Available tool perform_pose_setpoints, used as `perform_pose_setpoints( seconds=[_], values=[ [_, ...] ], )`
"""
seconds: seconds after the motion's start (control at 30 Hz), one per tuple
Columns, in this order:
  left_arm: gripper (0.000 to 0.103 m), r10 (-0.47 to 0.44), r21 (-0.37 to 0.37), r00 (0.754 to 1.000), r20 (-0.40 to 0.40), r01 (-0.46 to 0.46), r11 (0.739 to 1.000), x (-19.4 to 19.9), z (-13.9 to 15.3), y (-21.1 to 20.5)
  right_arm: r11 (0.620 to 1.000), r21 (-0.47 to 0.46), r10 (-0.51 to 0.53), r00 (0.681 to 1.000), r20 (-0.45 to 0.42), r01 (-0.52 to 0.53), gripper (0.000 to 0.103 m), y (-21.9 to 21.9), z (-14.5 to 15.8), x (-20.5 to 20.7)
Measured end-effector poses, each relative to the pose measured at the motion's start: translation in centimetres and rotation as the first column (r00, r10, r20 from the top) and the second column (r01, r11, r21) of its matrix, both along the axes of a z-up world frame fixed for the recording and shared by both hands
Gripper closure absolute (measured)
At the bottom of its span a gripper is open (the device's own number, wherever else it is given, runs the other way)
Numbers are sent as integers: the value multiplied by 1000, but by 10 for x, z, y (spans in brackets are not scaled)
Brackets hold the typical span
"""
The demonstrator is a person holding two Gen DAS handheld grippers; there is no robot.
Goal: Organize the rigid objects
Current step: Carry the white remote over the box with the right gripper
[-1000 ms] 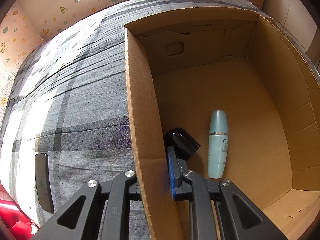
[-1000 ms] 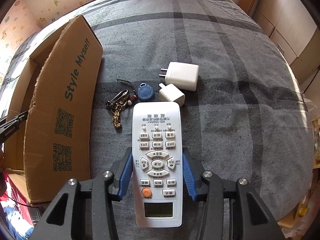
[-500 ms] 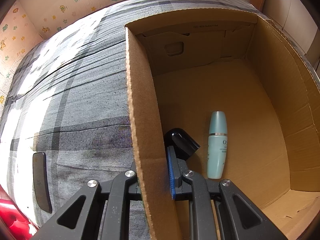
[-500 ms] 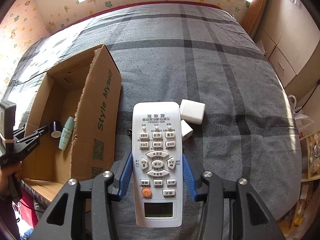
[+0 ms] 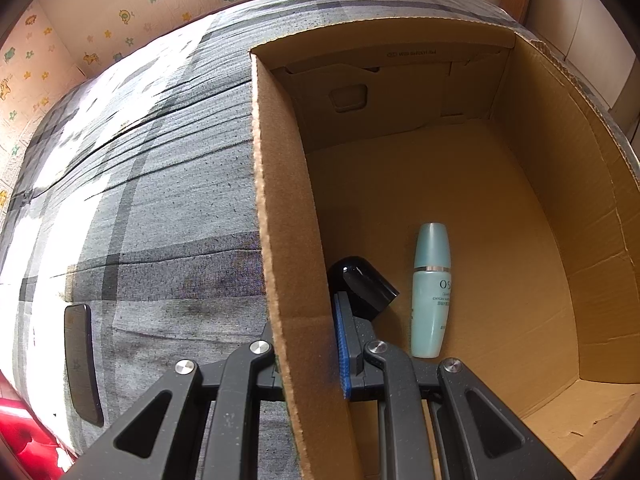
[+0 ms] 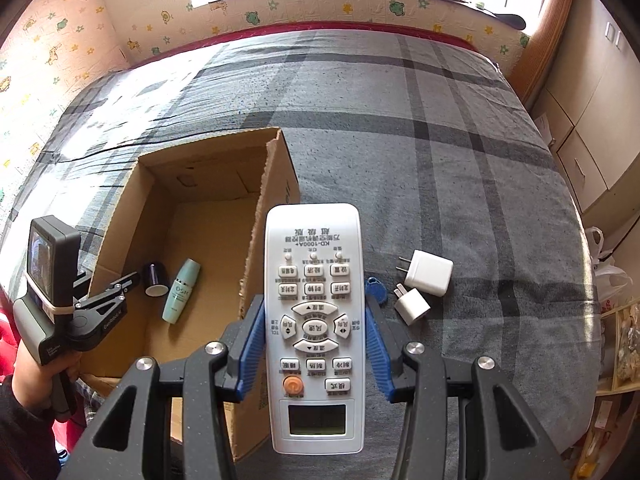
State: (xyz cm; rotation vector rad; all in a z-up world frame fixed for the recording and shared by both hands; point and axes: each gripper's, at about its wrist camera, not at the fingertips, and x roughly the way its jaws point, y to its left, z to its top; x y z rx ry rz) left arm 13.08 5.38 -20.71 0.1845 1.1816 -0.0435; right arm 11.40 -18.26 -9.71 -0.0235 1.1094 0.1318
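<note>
My right gripper (image 6: 316, 344) is shut on a white remote control (image 6: 314, 312) and holds it in the air above the bed, over the right wall of an open cardboard box (image 6: 276, 200). My left gripper (image 5: 308, 344) is shut on the box's left wall (image 5: 280, 216); it also shows in the right wrist view (image 6: 120, 288). Inside the box lie a teal bottle (image 5: 430, 292) and a black cap (image 5: 362, 284), both also in the right wrist view: bottle (image 6: 181, 297), cap (image 6: 155, 279).
On the grey plaid bedspread (image 6: 440, 152), right of the remote, lie two white plug adapters (image 6: 428, 278) (image 6: 412, 305) and a blue key fob (image 6: 376, 289). A dark phone (image 5: 82, 364) lies left of the box. Cabinets (image 6: 588, 128) stand at the right.
My right gripper has risen and swung left with the remote, so the box interior now shows below it. The keys are now hidden. My left gripper has held still on the box wall.
</note>
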Motion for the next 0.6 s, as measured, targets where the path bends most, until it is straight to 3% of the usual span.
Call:
perform_pose_setpoints(
  seconds=[0.3, 0.6],
  values=[
    [87, 0, -4, 1000, -6, 0, 1000, 3, -1, 3, 998, 20, 56, 998, 10, -56, 53, 39, 10, 12],
    [87, 1, -7, 1000, -6, -1, 1000, 4, 0, 5, 992, 34, 120, 993, -18, -119, 53, 86, 0, 25]
  ],
)
